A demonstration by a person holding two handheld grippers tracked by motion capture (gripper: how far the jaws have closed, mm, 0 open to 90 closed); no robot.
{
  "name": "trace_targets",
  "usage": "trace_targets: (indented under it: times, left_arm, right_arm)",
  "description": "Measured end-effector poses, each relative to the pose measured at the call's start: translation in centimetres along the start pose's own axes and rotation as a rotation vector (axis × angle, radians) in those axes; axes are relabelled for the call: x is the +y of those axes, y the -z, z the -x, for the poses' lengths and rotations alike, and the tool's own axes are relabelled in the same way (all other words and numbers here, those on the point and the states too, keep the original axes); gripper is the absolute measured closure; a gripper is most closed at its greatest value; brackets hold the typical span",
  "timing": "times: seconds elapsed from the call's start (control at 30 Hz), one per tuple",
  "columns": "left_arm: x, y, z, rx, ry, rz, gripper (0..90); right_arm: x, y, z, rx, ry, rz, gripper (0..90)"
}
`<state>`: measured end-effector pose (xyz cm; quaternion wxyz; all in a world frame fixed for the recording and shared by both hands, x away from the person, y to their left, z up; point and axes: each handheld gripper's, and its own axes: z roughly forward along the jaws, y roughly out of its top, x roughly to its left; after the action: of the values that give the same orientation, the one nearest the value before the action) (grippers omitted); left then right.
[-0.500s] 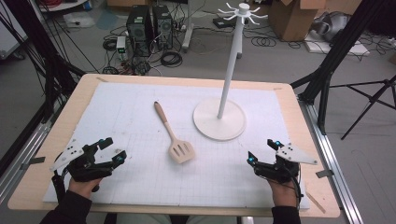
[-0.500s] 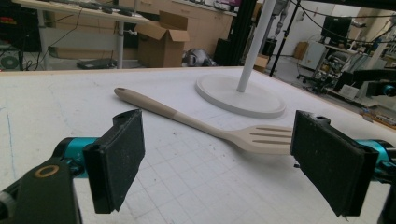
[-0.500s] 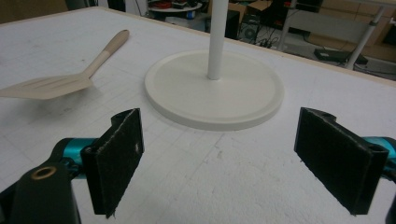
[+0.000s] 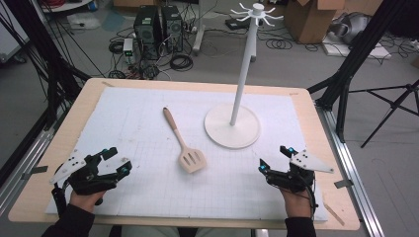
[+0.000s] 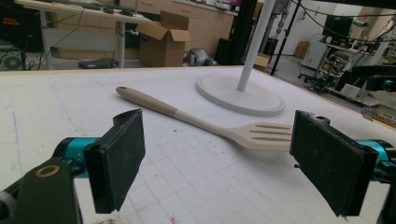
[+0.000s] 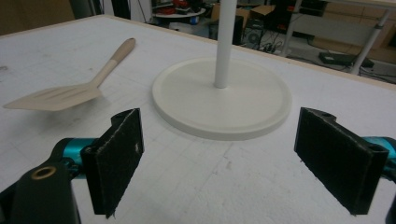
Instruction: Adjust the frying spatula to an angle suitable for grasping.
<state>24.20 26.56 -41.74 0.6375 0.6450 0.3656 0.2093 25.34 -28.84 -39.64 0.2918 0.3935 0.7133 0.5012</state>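
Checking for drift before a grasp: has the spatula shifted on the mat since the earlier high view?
No. The spatula lies at the same spot left of the stand's round base, same angle.

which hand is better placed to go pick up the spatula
Probably the left. The left hand-held gripper is open and its own view looks straight at the spatula lying between its jaws' line of sight. The right hand-held gripper, also open, faces the stand base, with the spatula off to its side.
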Motion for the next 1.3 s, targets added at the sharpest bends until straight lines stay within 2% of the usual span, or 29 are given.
trace_targets:
  times: [0.5, 0.63, 0.67, 0.73, 0.77, 0.8, 0.9, 0.93, 1.07, 1.1, 1.17, 1.2, 1.23, 1.27, 1.3]
  left_arm:
    - [-0.2, -0.2, -0.1, 0.001, -0.002, -0.019, 19.1]
    - [-0.2, -0.1, -0.2, -0.001, 0.0, -0.018, 19.1]
    - [-0.2, -0.1, -0.2, -0.001, 0.0, -0.018, 19.4]
    - [-0.1, -0.1, -0.2, -0.004, -0.003, -0.019, 19.9]
    - [-0.1, -0.1, -0.2, -0.005, -0.003, -0.018, 20.1]
    - [-0.1, -0.1, -0.2, -0.006, -0.006, -0.019, 20.1]
    - [-0.1, -0.1, -0.2, -0.009, -0.002, -0.018, 20.4]
    - [-0.1, -0.1, -0.2, -0.009, -0.002, -0.018, 20.4]
    - [-0.1, -0.1, -0.3, -0.01, -0.003, -0.022, 20.5]
    - [-0.1, -0.1, -0.3, -0.01, -0.003, -0.022, 20.5]
    - [-0.1, -0.1, -0.3, -0.011, -0.002, -0.021, 20.5]
    - [-0.1, -0.1, -0.3, -0.01, -0.002, -0.021, 20.5]
    - [-0.1, -0.1, -0.4, -0.011, 0.0, -0.018, 20.5]
    - [-0.1, -0.1, -0.4, -0.011, 0.0, -0.018, 20.6]
    - [-0.1, 0.0, -0.4, -0.01, 0.002, -0.017, 20.6]
  right_arm:
    - [1.6, -2.3, -3.1, 0.108, 0.038, -0.015, 14.3]
    - [2.3, -3.6, -4.6, 0.143, 0.056, -0.049, 14.9]
    - [2.3, -3.6, -4.6, 0.143, 0.056, -0.049, 14.9]
    - [2.6, -4.5, -5.3, 0.167, 0.057, -0.078, 14.9]
    - [3.1, -5.4, -6.1, 0.179, 0.074, -0.086, 14.9]
    - [3.1, -5.4, -6.1, 0.179, 0.074, -0.086, 14.9]
    - [4.1, -7.7, -7.4, 0.206, 0.065, -0.116, 14.9]
    - [4.1, -7.7, -7.4, 0.206, 0.065, -0.116, 14.9]
    - [5.7, -10.8, -9.3, 0.205, 0.084, -0.139, 15.4]
    - [5.7, -10.8, -9.3, 0.205, 0.084, -0.139, 15.4]
    - [6.5, -12.7, -10.3, 0.23, 0.099, -0.168, 19.2]
    - [6.5, -12.7, -10.3, 0.23, 0.099, -0.168, 19.2]
    - [6.9, -13.9, -10.9, 0.245, 0.109, -0.182, 21.6]
    - [6.9, -13.9, -10.9, 0.245, 0.109, -0.182, 21.6]
    - [7.4, -15.0, -11.4, 0.259, 0.121, -0.19, 23.3]
